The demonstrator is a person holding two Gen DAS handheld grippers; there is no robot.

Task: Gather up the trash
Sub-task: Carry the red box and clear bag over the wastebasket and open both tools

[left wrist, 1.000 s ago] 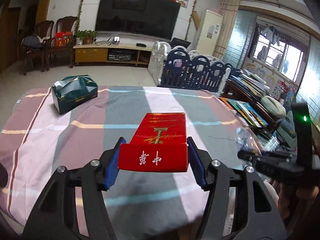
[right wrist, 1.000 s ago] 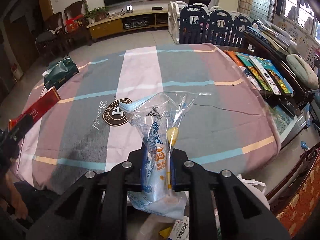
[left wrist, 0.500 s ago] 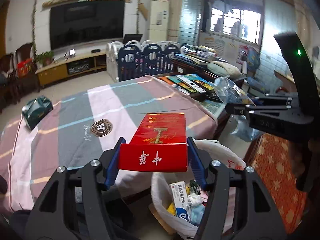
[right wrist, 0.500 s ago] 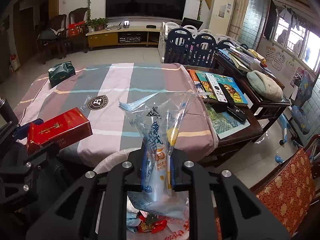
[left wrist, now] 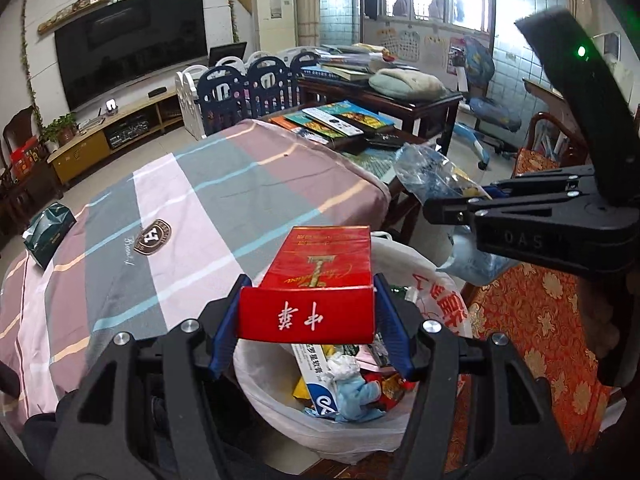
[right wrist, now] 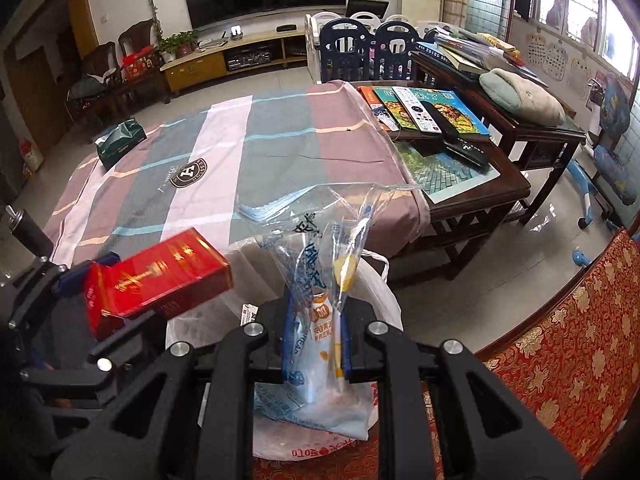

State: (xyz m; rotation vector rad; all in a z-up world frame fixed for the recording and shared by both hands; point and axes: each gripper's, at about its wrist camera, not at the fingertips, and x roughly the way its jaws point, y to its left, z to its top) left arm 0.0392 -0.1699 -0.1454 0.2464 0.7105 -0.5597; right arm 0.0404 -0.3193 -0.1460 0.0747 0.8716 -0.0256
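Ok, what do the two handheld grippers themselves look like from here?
Both are black plastic with silver screw heads. The left gripper has blue ribbed pads; the right gripper has blue pads too. Seen from the left wrist, the right one bears raised lettering on its side and a black upright part with a green light.

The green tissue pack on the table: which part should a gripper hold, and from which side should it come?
Probably grip the green tissue pack across its two long sides, coming from above. It lies flat on the tablecloth with open cloth all around it, and its short width looks narrow enough for the jaws. Its soft top may dent.
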